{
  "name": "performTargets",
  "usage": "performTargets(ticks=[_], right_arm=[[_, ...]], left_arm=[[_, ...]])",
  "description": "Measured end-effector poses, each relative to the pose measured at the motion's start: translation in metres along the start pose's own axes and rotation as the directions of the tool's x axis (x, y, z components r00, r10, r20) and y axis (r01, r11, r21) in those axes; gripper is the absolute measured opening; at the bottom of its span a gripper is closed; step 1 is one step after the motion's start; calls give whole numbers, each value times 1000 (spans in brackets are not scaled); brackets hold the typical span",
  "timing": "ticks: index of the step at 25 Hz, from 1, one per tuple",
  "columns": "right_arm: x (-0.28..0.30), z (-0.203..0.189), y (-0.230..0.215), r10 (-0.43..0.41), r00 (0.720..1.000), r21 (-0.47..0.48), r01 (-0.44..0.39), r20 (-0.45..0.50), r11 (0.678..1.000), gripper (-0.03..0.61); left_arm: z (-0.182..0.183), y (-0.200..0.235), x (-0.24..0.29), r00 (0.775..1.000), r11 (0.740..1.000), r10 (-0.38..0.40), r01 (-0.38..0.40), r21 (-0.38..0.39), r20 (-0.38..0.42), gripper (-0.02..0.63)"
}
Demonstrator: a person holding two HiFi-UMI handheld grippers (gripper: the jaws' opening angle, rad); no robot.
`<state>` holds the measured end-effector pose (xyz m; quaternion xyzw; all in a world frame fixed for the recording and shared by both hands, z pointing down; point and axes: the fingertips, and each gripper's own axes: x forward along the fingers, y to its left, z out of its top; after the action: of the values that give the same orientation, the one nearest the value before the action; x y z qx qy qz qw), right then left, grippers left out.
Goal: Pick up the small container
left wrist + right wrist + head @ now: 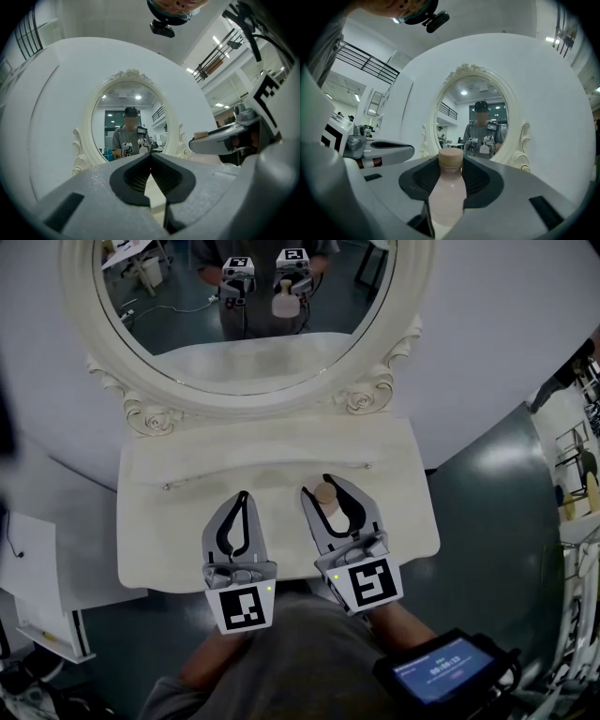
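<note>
In the head view the right gripper (328, 482), at 3 o'clock from the left gripper (244, 498), grips the small container (325, 495) in its fingers over the desk (169, 521), so a steady lift seems next; the left gripper view shows closed, empty fingers; only the right gripper view reveals the container's pink body.

Grey fingers (215, 534), black pads (127, 180), square-marker cubes (242, 607)
</note>
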<state>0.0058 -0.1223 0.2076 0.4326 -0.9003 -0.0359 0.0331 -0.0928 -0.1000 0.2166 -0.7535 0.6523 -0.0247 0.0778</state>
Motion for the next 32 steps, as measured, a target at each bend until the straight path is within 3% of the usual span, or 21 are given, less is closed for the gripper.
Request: performTargets(ticks=[32], right_arm=[[5, -1, 6, 16, 1000, 11, -16, 6, 1000, 140]], left_arm=[[-2, 2, 2, 1000, 1000, -11, 11, -3, 0, 11]])
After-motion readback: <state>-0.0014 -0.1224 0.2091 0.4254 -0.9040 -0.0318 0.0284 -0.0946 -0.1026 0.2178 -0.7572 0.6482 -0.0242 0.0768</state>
